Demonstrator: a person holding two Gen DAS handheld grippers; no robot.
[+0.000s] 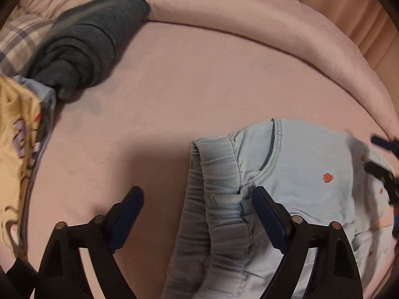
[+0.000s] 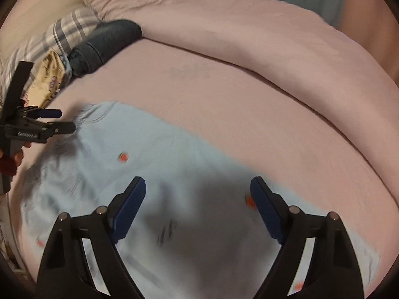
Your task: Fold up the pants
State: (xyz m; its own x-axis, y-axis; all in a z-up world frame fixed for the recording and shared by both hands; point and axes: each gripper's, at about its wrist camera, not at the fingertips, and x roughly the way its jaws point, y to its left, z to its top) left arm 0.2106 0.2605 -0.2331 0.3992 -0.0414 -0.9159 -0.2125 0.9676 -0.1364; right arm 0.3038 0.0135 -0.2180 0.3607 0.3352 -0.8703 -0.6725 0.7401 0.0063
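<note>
Pants (image 2: 154, 174), pink bedsheet (image 1: 187, 87), rumpled duvet (image 2: 224, 25)

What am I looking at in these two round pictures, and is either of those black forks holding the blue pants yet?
There is no robot: a person carries a hand-held gripper in each hand, and each has a wide-angle camera looking along its two blue-padded jaws. One picture is the left gripper's view, the other the right gripper's.

Both look down on a bed with a pink sheet. The light blue pants with small orange dots lie on it. The left gripper is over the gathered waistband; the right gripper is over the flat cloth further along. In the right view the left gripper also shows at the left edge.

Further back lie a rolled dark grey garment, a plaid pillow and a yellow printed cloth.

Both pairs of jaws stand open; nothing is held yet.
</note>
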